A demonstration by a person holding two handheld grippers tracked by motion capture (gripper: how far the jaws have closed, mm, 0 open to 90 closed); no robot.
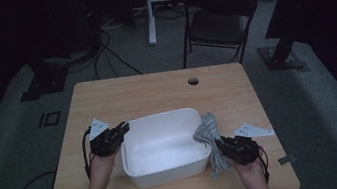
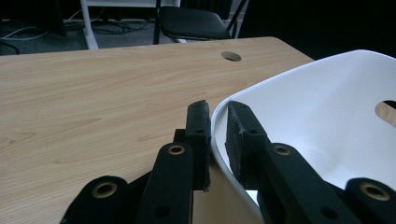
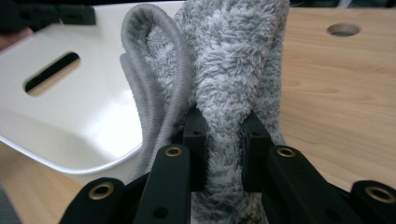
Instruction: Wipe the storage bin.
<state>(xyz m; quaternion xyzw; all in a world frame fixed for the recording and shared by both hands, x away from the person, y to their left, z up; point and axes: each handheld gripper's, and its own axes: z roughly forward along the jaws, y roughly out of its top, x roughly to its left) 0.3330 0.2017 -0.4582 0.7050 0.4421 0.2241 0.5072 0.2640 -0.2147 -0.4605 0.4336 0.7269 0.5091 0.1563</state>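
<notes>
Clamping the left rim of the white tub (image 1: 164, 148), the left hand-held gripper (image 1: 122, 130) has one jaw outside the wall and one inside. The tub stands on the wooden bench (image 1: 146, 93), near its front edge. The right hand-held gripper (image 1: 218, 142) is closed on a grey fluffy towel (image 1: 207, 129), which hangs just beside the right wall of the tub.

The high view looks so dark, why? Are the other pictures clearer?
High view: dim room, black around the edges, only the white tub looks bright. Left gripper view: well lit, the near jaws slightly soft. Right gripper view: the grey towel is sharp and fuzzy, with shine on the tub.
</notes>
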